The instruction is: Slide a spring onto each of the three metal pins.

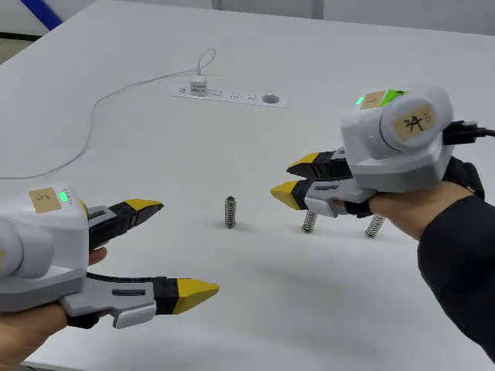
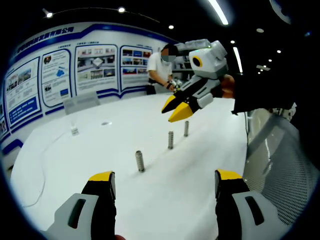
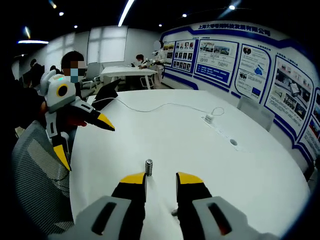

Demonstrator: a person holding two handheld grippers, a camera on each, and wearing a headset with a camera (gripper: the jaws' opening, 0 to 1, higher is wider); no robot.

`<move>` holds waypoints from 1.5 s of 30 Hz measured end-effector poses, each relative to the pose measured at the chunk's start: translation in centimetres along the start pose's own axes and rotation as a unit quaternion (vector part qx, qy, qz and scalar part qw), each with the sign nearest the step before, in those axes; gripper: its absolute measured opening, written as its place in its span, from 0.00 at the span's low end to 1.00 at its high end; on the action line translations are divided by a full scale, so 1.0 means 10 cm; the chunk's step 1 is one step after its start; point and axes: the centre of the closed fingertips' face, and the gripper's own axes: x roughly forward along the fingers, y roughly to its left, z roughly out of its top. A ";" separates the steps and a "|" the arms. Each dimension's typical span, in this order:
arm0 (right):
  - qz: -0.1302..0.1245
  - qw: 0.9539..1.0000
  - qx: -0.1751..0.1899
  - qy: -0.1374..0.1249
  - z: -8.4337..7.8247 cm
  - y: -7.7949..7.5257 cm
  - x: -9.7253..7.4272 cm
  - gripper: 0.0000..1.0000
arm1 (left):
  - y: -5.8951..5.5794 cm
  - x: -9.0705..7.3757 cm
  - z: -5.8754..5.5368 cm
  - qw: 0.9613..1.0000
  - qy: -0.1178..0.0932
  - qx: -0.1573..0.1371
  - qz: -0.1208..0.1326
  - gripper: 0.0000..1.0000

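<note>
Apparently all three springs (image 1: 230,211) sit loaded.
Light, squashy coils, pinch mid-length; left gripper (image 1: 187,247) jaws wide, right gripper (image 1: 282,178) narrowly parted, both empty.

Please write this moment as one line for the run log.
left gripper: open, empty | right gripper: open, over two springs | springs: three, standing

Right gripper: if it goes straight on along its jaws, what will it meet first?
Probably the spring-covered pin standing just ahead of the right gripper; height is unclear, so it may pass above.
</note>
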 end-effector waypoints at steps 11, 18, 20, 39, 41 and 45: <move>-0.029 0.999 0.013 -0.020 -0.10 -0.16 -0.38 0.27 | -0.01 0.02 0.04 1.000 -0.001 0.004 -0.002 0.84; -0.051 0.998 0.024 -0.031 -0.23 -0.30 -0.64 0.30 | -0.01 0.04 0.06 1.000 -0.001 0.006 -0.003 0.84; -0.058 0.997 0.026 -0.032 -0.28 -0.33 -0.71 0.31 | -0.02 0.05 0.06 1.000 -0.001 0.006 -0.005 0.84; -0.078 0.995 0.058 -0.028 -0.92 -0.37 -1.11 0.42 | -0.06 0.06 0.07 1.000 0.003 0.007 -0.010 0.84; -0.078 0.995 0.061 -0.025 -0.98 -0.36 -1.15 0.44 | -0.06 0.06 0.06 1.000 0.003 0.007 -0.011 0.84; -0.076 0.994 0.067 -0.034 -1.06 -0.34 -1.23 0.47 | -0.07 0.07 0.03 1.000 0.005 0.006 -0.012 0.84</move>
